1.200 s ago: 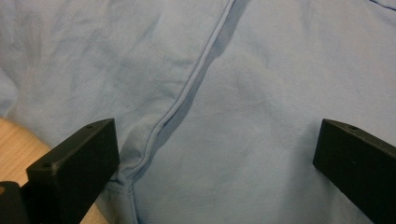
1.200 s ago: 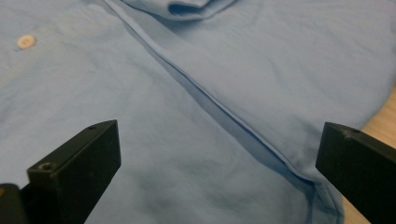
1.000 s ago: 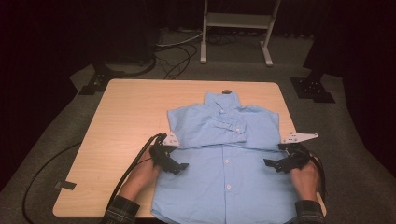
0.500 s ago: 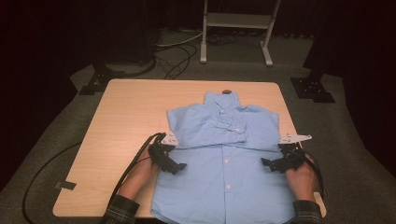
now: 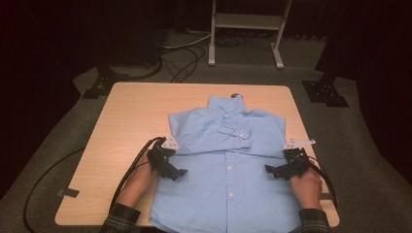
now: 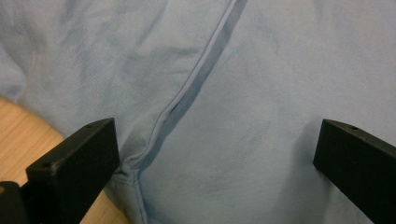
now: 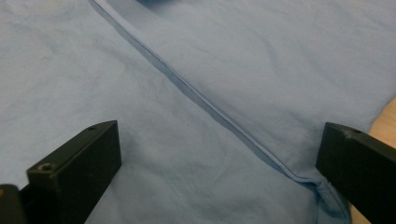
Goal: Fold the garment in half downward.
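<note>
Now both tools gape wide over the shirt (image 5: 228,179), gripping nothing.
Close your left tool (image 5: 171,167) and right tool (image 5: 278,170) shallow, and you risk pinching one layer only.

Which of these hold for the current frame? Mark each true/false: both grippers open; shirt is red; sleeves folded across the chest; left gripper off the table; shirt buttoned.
1. Both grippers are open. True: the left gripper and right gripper each show jaws wide apart over cloth.
2. The shirt is red. False: it is light blue.
3. The sleeves are folded across the chest. True.
4. The left gripper is off the table. False: it sits at the shirt's left edge.
5. The shirt is buttoned. True.
</note>
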`<state>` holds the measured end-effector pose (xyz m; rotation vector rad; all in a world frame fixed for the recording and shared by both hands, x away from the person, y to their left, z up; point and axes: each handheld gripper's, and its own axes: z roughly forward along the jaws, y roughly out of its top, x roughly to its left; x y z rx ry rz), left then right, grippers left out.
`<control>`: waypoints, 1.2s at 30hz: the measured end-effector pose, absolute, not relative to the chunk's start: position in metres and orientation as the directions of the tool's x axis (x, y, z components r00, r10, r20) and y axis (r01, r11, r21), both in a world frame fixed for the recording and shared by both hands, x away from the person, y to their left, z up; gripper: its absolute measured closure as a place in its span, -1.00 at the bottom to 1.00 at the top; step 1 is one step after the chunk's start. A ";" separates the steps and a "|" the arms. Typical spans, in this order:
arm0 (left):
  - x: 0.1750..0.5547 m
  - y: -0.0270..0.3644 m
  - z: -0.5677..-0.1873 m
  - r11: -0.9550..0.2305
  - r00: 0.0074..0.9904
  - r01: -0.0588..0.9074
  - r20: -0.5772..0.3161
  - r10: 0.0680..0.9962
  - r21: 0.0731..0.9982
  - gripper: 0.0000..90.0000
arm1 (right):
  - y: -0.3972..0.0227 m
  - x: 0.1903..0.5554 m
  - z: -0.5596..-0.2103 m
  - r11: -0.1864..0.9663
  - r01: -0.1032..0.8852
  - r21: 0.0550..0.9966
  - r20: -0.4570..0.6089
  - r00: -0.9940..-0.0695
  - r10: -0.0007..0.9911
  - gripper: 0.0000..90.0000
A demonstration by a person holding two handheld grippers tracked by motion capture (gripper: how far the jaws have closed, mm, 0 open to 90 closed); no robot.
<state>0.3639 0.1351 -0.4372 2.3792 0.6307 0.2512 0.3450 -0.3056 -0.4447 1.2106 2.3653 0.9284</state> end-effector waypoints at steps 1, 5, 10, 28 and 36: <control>0.364 0.137 -0.437 -0.672 0.865 0.376 0.019 0.501 0.638 -1.00 | -0.305 0.345 -0.445 0.432 0.596 0.677 0.004 -0.590 0.807 -1.00; 0.364 0.145 -0.436 -0.674 0.862 0.382 0.018 0.507 0.633 -1.00 | -0.297 0.346 -0.444 0.434 0.598 0.674 0.005 -0.591 0.807 -1.00; 0.363 0.153 -0.436 -0.672 0.859 0.386 0.019 0.512 0.632 -1.00 | -0.289 0.346 -0.444 0.435 0.597 0.674 0.007 -0.594 0.805 -1.00; 0.357 0.199 -0.435 -0.656 0.831 0.426 0.016 0.555 0.622 -1.00 | -0.244 0.353 -0.444 0.465 0.570 0.677 0.002 -0.634 0.774 -1.00; 0.357 0.206 -0.435 -0.658 0.830 0.427 0.019 0.557 0.621 -1.00 | -0.236 0.354 -0.445 0.468 0.556 0.687 0.003 -0.647 0.763 -1.00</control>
